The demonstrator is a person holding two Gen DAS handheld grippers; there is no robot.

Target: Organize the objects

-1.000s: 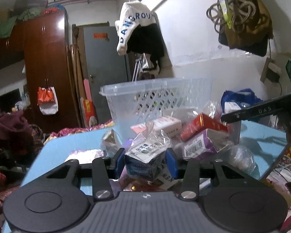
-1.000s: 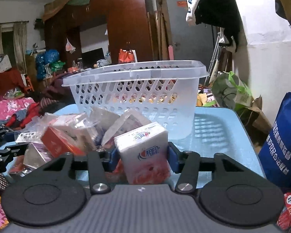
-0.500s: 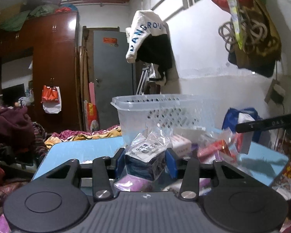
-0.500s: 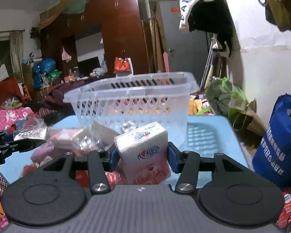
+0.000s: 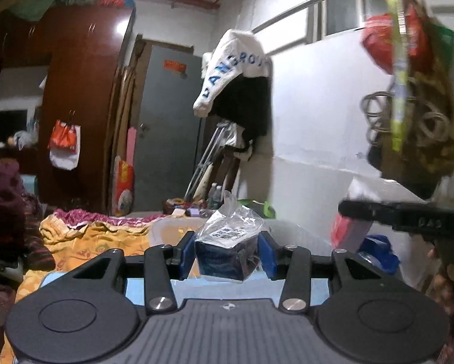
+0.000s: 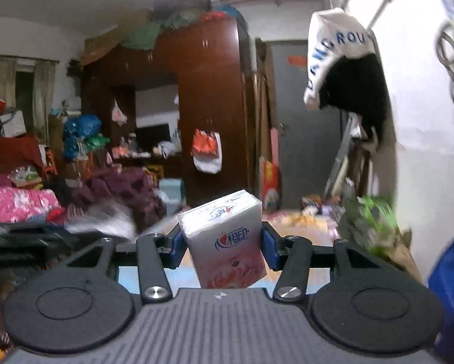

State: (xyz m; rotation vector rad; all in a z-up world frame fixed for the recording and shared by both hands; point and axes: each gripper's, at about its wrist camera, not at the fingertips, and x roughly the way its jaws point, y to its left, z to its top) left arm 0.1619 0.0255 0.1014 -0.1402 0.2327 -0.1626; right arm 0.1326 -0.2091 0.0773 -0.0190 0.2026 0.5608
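The left gripper [image 5: 227, 253] has its jaws clamped on a dark blue box in a clear plastic bag [image 5: 227, 248], held clear above the blue bench [image 5: 299, 291]. The right gripper [image 6: 220, 248] has its jaws clamped on a pink-and-white tissue pack [image 6: 227, 242], also off the bench.

Hazards:
- The loose plastic film around the blue box may slide between the pads, letting the box rotate or drop.
- The soft tissue pack may compress and slip free under a fast swing.
- The grippers are close together; the right one appears at the edge of the left wrist view, so a collision is possible.

Orientation: the tissue pack stands on end, long axis near vertical, top tilted slightly left, printed face toward the camera. The box's long axis cannot be determined.
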